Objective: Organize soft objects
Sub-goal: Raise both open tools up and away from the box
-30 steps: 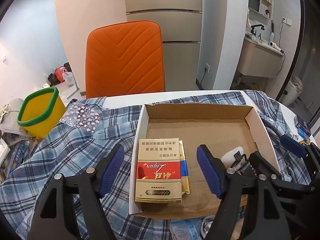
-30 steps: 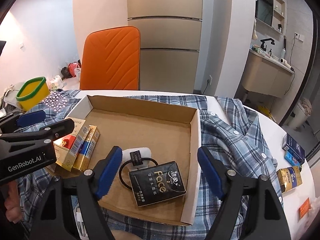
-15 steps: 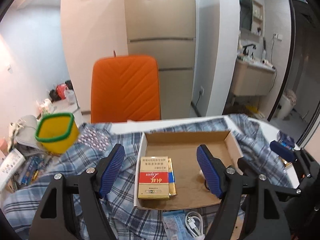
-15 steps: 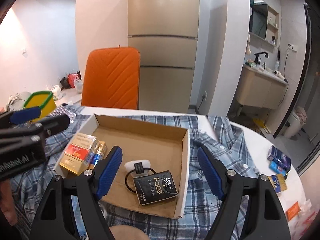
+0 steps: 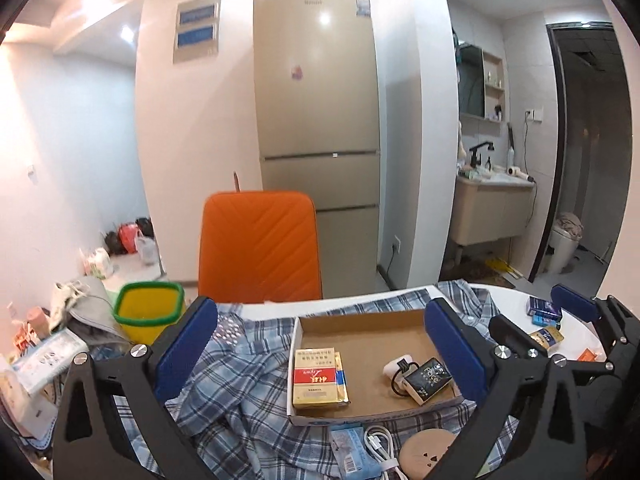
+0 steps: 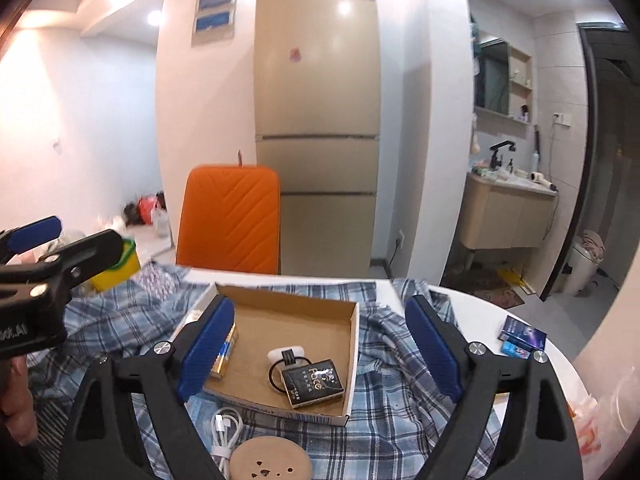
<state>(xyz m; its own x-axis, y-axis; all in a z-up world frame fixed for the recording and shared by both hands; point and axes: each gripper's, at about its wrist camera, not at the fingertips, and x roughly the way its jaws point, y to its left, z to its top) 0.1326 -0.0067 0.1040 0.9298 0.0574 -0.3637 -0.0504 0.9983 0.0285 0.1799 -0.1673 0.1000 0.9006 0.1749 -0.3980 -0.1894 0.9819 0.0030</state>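
Both tools, left tool (image 5: 320, 344) and right tool (image 6: 318, 340), hang spread and empty above the plaid shirt (image 5: 240, 360) (rumpled under the cardboard tray (image 5: 362, 322)), which sprawls sideways across the counter (image 6: 480, 308), leftward bulk nearer the left

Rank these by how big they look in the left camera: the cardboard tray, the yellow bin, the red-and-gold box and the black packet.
1. cardboard tray
2. yellow bin, though it sits farther back, so its true size is unsure
3. red-and-gold box
4. black packet
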